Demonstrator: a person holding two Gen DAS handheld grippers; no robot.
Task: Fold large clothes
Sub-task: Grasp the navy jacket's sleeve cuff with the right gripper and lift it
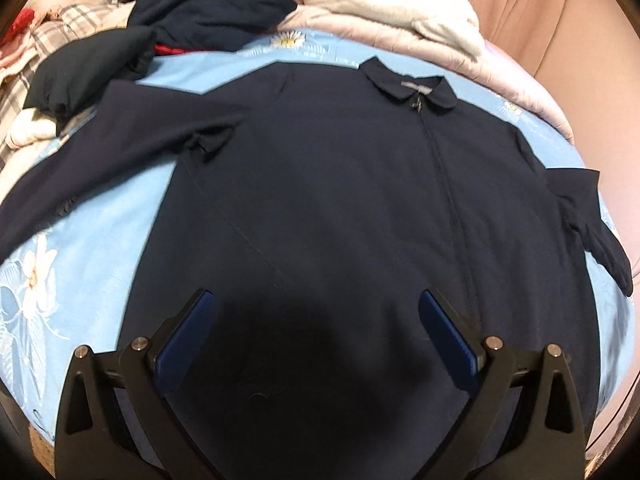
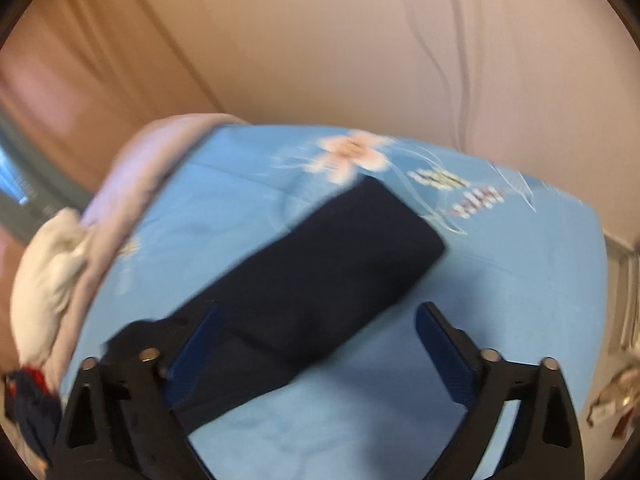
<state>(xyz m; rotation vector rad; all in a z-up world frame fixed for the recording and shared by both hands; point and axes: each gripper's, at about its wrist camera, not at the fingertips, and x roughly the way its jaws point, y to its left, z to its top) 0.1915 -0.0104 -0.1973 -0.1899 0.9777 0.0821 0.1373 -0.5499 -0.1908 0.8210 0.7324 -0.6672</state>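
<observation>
A dark navy zip-front jacket point(image 1: 328, 184) lies spread flat, front up, on a light blue flowered bedspread point(image 1: 100, 264), collar at the far end and both sleeves out to the sides. My left gripper point(image 1: 316, 300) hovers over its lower body, blue pads wide apart, nothing between them. In the blurred right wrist view, one navy sleeve point(image 2: 332, 272) lies slanted across the bedspread point(image 2: 500, 300). My right gripper point(image 2: 320, 314) stands open above that sleeve, with its left pad over the cloth and the right pad over bare bedspread.
Other clothes are heaped at the bed's far end: a dark navy garment point(image 1: 208, 4), a white fleece point(image 1: 384, 4), plaid fabric point(image 1: 52, 36) and a pink quilt point(image 1: 472, 60). A pinkish curtain point(image 2: 360, 40) hangs beyond the bed's edge.
</observation>
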